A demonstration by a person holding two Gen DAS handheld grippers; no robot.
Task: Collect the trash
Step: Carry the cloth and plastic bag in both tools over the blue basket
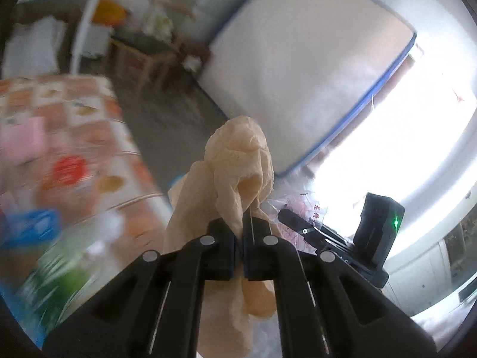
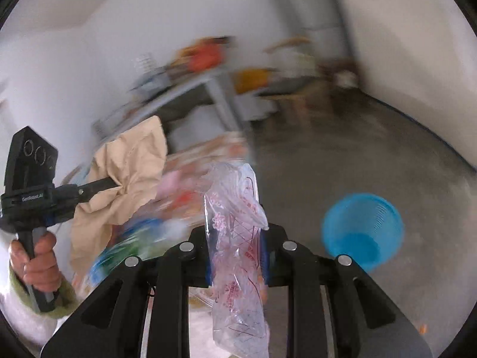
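A: Between the left gripper's (image 1: 238,229) jaws a crumpled tan paper (image 1: 235,173) is hanging, pinched tight; the right gripper's (image 2: 235,235) jaws are squeezing a clear printed plastic bag (image 2: 235,238).

B: Both are looking light, limp and slippery, so gripping a bunched fold seems safest.

A: Only the right wrist view is showing the blue basket (image 2: 362,232) on the floor (image 2: 357,161); the left is showing the patterned tabletop (image 1: 74,113).

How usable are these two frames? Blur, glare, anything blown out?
Left wrist: window at right blown out white, patterned tablecloth smeared by motion blur, crumpled tan paper sharp. Right wrist: background shelves streaked, clear red-printed plastic bag sharp, blue plastic basket slightly soft.
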